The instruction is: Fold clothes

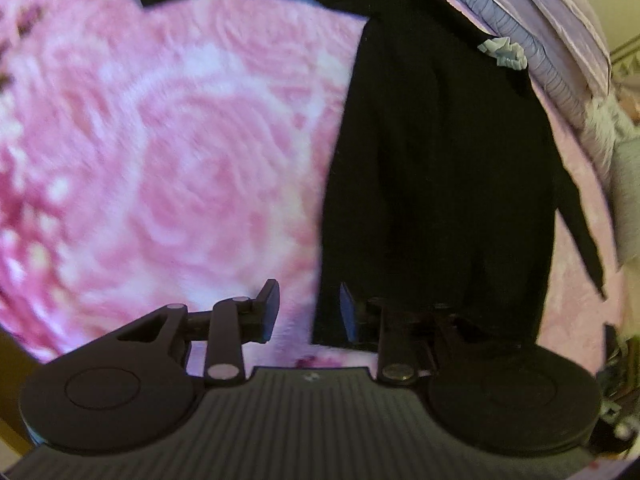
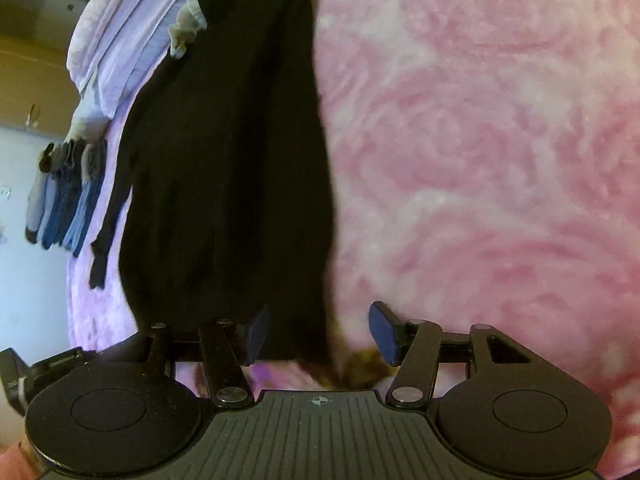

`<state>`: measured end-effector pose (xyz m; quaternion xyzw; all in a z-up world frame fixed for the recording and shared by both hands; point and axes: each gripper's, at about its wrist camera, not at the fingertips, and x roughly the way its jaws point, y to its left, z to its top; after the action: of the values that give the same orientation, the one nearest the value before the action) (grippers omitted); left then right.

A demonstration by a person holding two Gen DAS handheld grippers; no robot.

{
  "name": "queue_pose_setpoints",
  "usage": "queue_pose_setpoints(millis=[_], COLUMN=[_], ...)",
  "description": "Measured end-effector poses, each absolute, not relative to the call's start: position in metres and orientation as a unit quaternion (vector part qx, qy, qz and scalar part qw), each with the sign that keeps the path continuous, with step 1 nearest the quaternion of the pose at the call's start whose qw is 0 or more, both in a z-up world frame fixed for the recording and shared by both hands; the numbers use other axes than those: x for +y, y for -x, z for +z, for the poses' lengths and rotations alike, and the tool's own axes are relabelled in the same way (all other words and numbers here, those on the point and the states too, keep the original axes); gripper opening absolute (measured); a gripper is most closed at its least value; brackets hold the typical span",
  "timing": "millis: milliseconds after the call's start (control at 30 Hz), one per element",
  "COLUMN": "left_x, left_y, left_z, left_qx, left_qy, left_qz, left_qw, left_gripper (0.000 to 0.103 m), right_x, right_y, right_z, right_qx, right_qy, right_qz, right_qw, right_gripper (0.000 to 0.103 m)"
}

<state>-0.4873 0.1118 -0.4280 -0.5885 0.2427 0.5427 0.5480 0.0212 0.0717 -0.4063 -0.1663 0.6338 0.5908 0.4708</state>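
Observation:
A black garment (image 1: 436,184) lies folded into a long strip on a pink rose-patterned bedspread (image 1: 168,152). In the left wrist view it runs up the right half, with a thin sleeve or strap trailing off to the right. My left gripper (image 1: 308,312) is open, straddling the garment's lower left corner. In the right wrist view the same black garment (image 2: 224,176) fills the left half. My right gripper (image 2: 318,334) is open over its lower right corner, with nothing pinched.
Lilac folded bedding (image 1: 552,28) and a small pale crumpled cloth (image 1: 506,52) lie beyond the garment. A row of folded blue and grey clothes (image 2: 66,196) sits at the bed's edge. Pink bedspread (image 2: 480,152) spreads to the right.

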Motion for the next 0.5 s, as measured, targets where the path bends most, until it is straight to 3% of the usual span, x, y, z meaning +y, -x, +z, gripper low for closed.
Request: queue_pose_setpoints(millis=[67,133,167,200,400,500], left_x=[0.116,0.12,0.121,0.122,0.095,0.083], left_y=[0.482,0.473,0.469,0.466,0.499,0.499], left_z=[-0.44,-0.445,-0.445,-0.444,-0.391,-0.401], left_qx=[0.238,0.244,0.252,0.259,0.252,0.29], left_qy=[0.605,0.594,0.583,0.573,0.507,0.495], left_qz=[0.528,0.527,0.528,0.529,0.564,0.55], left_qw=[0.546,0.557,0.563,0.57,0.601,0.607], left_gripper=[0.028,0.027,0.013,0.002,0.003,0.004], right_x=[0.076,0.073,0.077,0.081,0.064,0.056], right_y=[-0.012,0.004,0.014,0.021,0.0,-0.002], right_z=[-0.405,-0.403,-0.405,-0.408,-0.368,-0.367], right_qx=[0.632,0.632,0.629,0.624,0.597,0.584], right_qy=[0.157,0.159,0.174,0.194,0.216,0.248], right_qz=[0.591,0.604,0.605,0.6,0.599,0.598], right_qw=[0.477,0.46,0.457,0.462,0.489,0.489], right_gripper=[0.052,0.035,0.0,0.0,0.0,0.0])
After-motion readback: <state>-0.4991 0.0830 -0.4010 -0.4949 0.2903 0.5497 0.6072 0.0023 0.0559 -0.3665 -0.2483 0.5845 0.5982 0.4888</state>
